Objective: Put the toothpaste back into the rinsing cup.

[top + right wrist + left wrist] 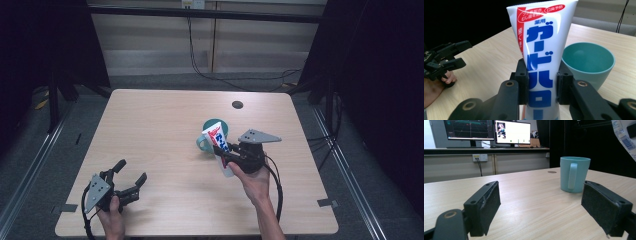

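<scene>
Right gripper (541,86) clamped on toothpaste tube (541,47) beside teal mug (587,62); tube's lower end cut off; left gripper (131,178) jaws apart, empty

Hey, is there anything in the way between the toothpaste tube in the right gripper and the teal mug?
Nothing visible. The right gripper holds the toothpaste tube right beside the teal mug, whose mouth looks open and empty.

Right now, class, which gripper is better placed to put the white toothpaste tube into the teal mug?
Right. The right gripper already clamps the white toothpaste tube beside the teal mug; the left gripper sits open, apart, near the table's front-left corner.
</scene>
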### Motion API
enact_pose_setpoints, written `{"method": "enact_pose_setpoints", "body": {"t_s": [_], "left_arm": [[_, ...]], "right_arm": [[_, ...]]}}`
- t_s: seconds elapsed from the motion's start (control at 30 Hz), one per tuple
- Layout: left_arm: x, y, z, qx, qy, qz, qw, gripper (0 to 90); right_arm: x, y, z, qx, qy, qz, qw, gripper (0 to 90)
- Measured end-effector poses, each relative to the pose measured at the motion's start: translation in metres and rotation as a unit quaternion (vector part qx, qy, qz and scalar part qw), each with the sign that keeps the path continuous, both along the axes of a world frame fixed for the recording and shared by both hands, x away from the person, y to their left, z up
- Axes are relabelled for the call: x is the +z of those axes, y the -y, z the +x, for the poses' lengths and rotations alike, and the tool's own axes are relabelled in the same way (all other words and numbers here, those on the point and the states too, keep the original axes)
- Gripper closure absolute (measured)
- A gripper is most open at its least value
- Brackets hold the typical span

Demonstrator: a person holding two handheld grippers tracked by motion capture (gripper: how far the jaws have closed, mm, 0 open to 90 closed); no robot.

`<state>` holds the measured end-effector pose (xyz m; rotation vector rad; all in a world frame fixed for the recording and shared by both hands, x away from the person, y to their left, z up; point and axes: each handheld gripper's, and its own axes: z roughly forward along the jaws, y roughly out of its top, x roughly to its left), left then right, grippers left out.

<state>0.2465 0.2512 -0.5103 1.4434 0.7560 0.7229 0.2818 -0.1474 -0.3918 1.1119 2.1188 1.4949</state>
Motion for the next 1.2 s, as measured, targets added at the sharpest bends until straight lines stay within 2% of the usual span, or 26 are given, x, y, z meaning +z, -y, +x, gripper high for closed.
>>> {"method": "enact_pose_setpoints", "body": {"t_s": [0.17,0.27,0.4,0.47,0.5,0.53,0.63,0.7,1.2], "left_arm": [[0.0,0.0,0.0,0.001,0.0,0.003,1.0,15.5],[0.0,0.0,0.0,0.001,0.001,0.001,1.0,15.5],[0.0,0.0,0.0,0.001,0.0,0.004,1.0,15.5],[0.0,0.0,0.0,0.001,0.001,0.0,1.0,15.5],[0.0,-0.001,0.0,0.003,0.002,0.007,1.0,15.5],[0.0,0.0,0.0,0.001,0.0,0.0,1.0,15.5],[0.0,0.0,0.0,0.001,0.0,0.002,1.0,15.5],[0.0,0.0,0.0,0.001,0.001,0.002,1.0,15.5],[0.0,0.0,0.0,0.001,0.0,0.001,1.0,15.5]], "right_arm": [[0.001,0.003,0.001,-0.011,0.02,0.01,0.9997,69.1],[0.003,0.004,0.003,-0.006,0.029,0.017,0.9994,68.9],[0.006,0.003,0.004,-0.01,0.035,0.016,0.9992,68.9],[0.009,0.002,0.004,-0.012,0.046,0.018,0.9987,68.9],[0.011,0.002,0.004,-0.011,0.047,0.021,0.9986,68.9],[0.012,0.002,0.005,-0.009,0.05,0.024,0.9984,68.9],[0.015,0.003,0.006,-0.009,0.061,0.035,0.9974,68.9],[0.016,0.003,0.008,-0.01,0.06,0.042,0.9972,68.9],[0.026,0.005,0.023,-0.017,0.066,0.038,0.997,68.9]]}}
